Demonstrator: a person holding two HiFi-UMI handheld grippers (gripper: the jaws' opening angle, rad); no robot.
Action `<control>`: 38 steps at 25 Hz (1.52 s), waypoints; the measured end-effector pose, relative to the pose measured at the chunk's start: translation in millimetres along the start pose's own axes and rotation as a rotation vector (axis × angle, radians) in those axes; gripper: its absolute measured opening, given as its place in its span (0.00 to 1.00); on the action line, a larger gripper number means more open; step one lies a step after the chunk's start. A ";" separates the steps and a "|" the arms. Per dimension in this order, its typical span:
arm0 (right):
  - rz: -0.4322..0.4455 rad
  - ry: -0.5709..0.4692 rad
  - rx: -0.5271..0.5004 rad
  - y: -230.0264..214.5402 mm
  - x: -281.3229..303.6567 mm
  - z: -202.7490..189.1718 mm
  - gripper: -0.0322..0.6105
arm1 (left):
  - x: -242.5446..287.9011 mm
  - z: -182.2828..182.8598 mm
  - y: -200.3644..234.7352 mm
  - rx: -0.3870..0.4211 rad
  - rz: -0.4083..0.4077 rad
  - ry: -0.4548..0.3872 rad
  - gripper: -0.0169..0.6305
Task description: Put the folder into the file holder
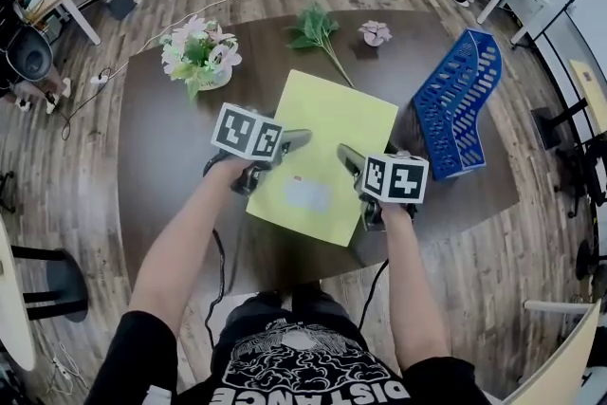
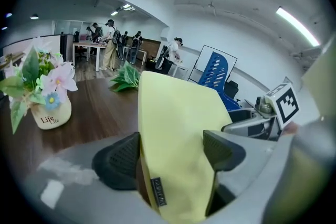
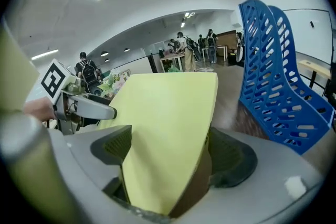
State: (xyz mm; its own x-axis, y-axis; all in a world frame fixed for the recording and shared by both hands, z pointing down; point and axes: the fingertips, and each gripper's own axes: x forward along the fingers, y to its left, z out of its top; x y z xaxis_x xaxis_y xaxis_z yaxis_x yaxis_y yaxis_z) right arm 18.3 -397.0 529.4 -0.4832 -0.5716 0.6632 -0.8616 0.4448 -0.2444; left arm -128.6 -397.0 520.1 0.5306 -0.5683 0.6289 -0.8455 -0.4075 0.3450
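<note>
Evidently the carrying step was in hand: the yellow folder (image 1: 322, 142) was caught between both pairs of jaws, with its near end clear of the dark table (image 1: 161, 147), and it was not yet at the blue file holder (image 1: 455, 104).

The left gripper (image 2: 173, 152) had its jaws set fairly wide, with the folder's near edge running slantwise between them. One face lay against the left pad (image 2: 118, 160), and the sheet crossed toward the right pad (image 2: 223, 149). The right gripper (image 3: 168, 152) clasped the opposite near corner the same way, with the folder filling the gap from pad to pad and stretching out ahead of the jaws. Each gripper showed beyond the folder in the other's view.

The holder stood well apart, ahead of the right gripper's jaws and off to their right side, with its slots upright. By my reckoning, the next move called for swinging the folder toward that side, turning it on edge to match a slot, then lowering it in before either grip let go.
</note>
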 end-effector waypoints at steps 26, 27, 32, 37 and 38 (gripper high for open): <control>-0.268 -0.298 -0.173 33.5 -105.1 24.5 0.74 | -71.1 38.2 -59.7 0.204 -0.082 -0.174 0.57; -0.277 -0.309 -0.178 35.5 -108.4 23.0 0.73 | -74.7 38.0 -62.1 0.213 -0.087 -0.180 0.57; -0.302 -0.350 -0.212 48.7 -123.8 18.0 0.73 | -89.5 26.2 -66.7 0.217 -0.095 -0.185 0.57; -0.315 -0.373 -0.245 56.2 -131.2 15.5 0.72 | -101.6 21.4 -70.7 0.232 -0.085 -0.206 0.57; -0.317 -0.380 -0.254 58.1 -132.0 15.7 0.72 | -104.8 21.6 -71.2 0.236 -0.079 -0.214 0.57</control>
State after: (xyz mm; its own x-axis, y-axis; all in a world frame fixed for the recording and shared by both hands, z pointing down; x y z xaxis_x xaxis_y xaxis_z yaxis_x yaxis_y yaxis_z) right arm 29.6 -306.6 416.6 -0.2686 -0.8920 0.3635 -0.9322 0.3358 0.1352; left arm -122.7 -323.9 414.5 0.6154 -0.6555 0.4378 -0.7774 -0.5963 0.1999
